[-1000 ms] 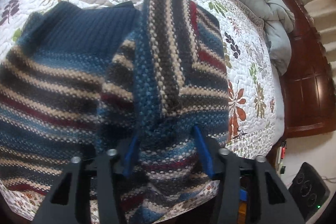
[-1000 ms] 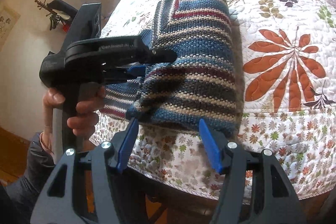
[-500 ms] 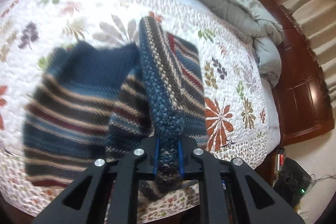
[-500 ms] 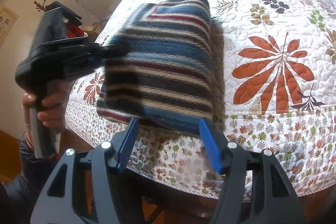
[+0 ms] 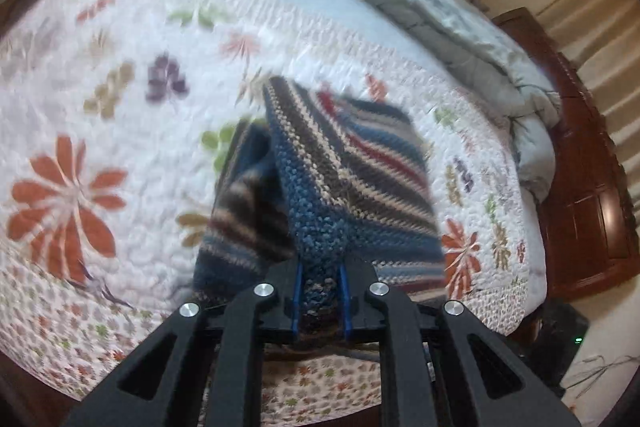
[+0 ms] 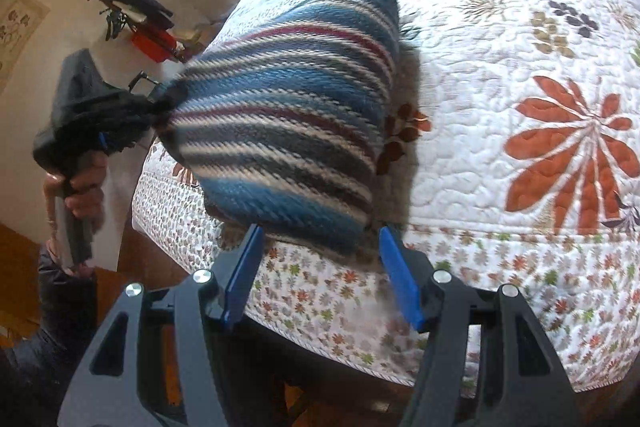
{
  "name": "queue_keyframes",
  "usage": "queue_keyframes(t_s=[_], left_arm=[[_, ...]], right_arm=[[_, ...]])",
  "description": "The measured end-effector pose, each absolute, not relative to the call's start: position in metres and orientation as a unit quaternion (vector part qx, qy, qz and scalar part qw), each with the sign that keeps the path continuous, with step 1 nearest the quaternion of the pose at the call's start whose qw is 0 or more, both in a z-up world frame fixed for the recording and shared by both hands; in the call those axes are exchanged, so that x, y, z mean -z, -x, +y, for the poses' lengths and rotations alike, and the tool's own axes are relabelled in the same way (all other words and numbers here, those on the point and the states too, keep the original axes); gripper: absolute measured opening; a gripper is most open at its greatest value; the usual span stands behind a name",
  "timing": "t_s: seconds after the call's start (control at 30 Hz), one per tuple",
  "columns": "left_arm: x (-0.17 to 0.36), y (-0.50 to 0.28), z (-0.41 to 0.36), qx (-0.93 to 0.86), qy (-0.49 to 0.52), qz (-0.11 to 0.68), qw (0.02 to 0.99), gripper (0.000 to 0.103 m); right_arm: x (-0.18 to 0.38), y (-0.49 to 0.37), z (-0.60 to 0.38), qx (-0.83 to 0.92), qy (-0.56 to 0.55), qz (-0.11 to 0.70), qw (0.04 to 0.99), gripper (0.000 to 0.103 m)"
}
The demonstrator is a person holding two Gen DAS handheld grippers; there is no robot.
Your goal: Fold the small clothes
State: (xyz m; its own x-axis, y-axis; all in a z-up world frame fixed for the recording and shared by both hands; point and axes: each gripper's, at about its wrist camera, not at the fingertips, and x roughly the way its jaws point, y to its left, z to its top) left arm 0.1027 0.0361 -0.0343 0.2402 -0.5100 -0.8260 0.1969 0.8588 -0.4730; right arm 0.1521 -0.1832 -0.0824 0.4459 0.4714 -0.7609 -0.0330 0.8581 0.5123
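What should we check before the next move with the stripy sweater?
1. Left gripper has hold of the sweater: ok, jaws shut on a bunched fold.
2. Right gripper is free: ok, jaws open, pinching nothing.
3. Sweater is off the quilt: not ok, its far end looks to rest there.
4. Quilt to the sweater's right is bare for laying it down: ok.
5. Sweater hangs flat: not ok, bunched at the grip.
6. Sleeves tucked in: cannot tell, blurred.
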Motion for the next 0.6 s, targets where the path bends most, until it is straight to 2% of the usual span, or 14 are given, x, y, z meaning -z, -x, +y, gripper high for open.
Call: queue_keyframes(t_s=[0.13,0.27,0.43,0.6], left_arm=[[0.074,-0.101,0.016,0.240,0.137,0.601,0.750,0.016],[0.076,-0.089,-0.018,0.286,0.120,0.599,0.739,0.019],[0.047,-0.080,-0.023,0.316,0.108,0.567,0.753,0.046],[0.034,-0.088,-0.003,0.287,0.119,0.558,0.769,0.051]], right_arm=[[0.083,-0.161,-0.169,-0.141,-0.189,0.510,0.827,0.061],[0.079,-0.160,-0.165,-0.136,-0.178,0.510,0.831,0.061],[0.064,-0.161,-0.172,-0.143,-0.192,0.488,0.839,0.061],[0.060,-0.182,-0.158,-0.179,-0.201,0.487,0.831,0.061]])
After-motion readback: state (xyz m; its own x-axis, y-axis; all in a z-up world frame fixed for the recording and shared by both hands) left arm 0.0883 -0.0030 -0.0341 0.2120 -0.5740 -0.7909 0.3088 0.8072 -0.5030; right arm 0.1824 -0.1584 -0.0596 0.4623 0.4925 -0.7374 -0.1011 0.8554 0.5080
